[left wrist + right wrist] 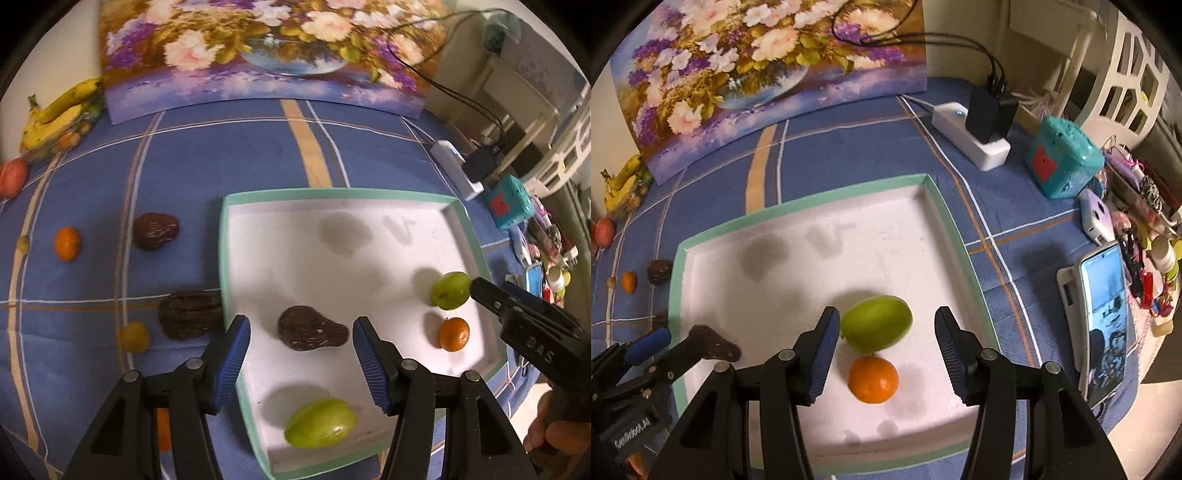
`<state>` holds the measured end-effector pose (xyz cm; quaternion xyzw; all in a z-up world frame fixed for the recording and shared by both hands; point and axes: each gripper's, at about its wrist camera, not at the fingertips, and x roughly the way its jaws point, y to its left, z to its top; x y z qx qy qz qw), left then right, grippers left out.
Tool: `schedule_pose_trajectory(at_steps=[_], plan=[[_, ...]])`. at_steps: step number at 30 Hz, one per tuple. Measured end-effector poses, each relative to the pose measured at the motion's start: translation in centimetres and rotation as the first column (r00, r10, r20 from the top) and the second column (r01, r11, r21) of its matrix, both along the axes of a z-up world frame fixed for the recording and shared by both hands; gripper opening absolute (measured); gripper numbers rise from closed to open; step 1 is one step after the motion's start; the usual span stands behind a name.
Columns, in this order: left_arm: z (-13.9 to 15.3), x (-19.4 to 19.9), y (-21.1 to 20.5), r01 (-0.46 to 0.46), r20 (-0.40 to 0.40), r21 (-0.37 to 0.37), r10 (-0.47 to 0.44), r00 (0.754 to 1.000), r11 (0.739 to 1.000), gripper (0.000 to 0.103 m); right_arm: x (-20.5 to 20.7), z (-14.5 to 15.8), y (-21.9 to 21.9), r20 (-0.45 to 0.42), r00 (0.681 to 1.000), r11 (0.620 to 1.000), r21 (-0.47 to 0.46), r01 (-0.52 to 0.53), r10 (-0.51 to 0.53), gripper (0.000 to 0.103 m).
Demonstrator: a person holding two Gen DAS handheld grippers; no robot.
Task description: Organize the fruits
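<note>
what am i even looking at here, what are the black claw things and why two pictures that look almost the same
The black claws are two hand-held grippers, one in each of a person's hands. Each carries a camera looking along its fingers, so you get two views of one scene. The left gripper hangs open above a dark brown fruit; the right gripper hangs open over a green fruit and an orange. Neither holds anything. These fruits lie in a white tray with a green rim, along with another green fruit. On the blue checked cloth beside it lie more dark fruits, a small orange and bananas.
</note>
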<state>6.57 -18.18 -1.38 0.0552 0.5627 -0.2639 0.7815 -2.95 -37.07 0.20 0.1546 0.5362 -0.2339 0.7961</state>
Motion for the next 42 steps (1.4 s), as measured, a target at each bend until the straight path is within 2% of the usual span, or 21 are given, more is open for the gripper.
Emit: schedule_pose_trajectory(at_steps=[7, 21, 23, 26, 28, 31, 36, 38, 42], plan=[[1.3, 0.6, 2.3, -0.051, 0.010, -0.009, 0.051, 0.999, 0.999, 0.062, -0.1, 1.7, 1.8, 0.041, 0.998, 0.999, 0.027, -0.043, 0.042, 0.055], [2.2, 0.9, 8.5, -0.170, 0.004, -0.022, 0.170, 0.985, 0.985, 0.062, -0.7, 2.7, 5.7, 0.045, 0.995, 0.996, 0.012, -0.092, 0.092, 0.055], [2.1, 0.8, 9.0, -0.175, 0.003, -0.018, 0.175, 0.985, 0.984, 0.066, -0.8, 3.0, 6.3, 0.044, 0.995, 0.996, 0.000, -0.092, 0.092, 0.055], [2.1, 0.6, 9.7, -0.189, 0.017, 0.003, 0.189, 0.982, 0.982, 0.078, -0.7, 3.0, 7.4, 0.044, 0.995, 0.996, -0.006, -0.087, 0.088, 0.055], [2.0, 0.7, 10.2, -0.196, 0.022, 0.015, 0.196, 0.980, 0.980, 0.078, -0.4, 2.8, 8.3, 0.041, 0.994, 0.995, -0.004, -0.103, 0.103, 0.055], [1.8, 0.8, 11.0, -0.212, 0.023, 0.031, 0.212, 0.977, 0.977, 0.084, 0.0, 2.4, 9.3, 0.027, 0.992, 0.992, -0.016, -0.127, 0.127, 0.070], [1.7, 1.6, 12.6, -0.248, 0.038, 0.045, 0.246, 0.968, 0.968, 0.099, 0.5, 2.0, 10.1, 0.020, 0.990, 0.990, -0.021, -0.137, 0.137, 0.072], [1.7, 1.9, 13.1, -0.253, 0.046, 0.052, 0.251, 0.967, 0.966, 0.102, 0.7, 1.6, 10.2, 0.010, 0.991, 0.991, -0.018, -0.134, 0.134, 0.088], [1.6, 2.4, 14.5, -0.270, 0.059, 0.067, 0.266, 0.962, 0.961, 0.103, 1.3, 1.1, 11.0, 0.012, 0.991, 0.991, -0.001, -0.136, 0.136, 0.088]])
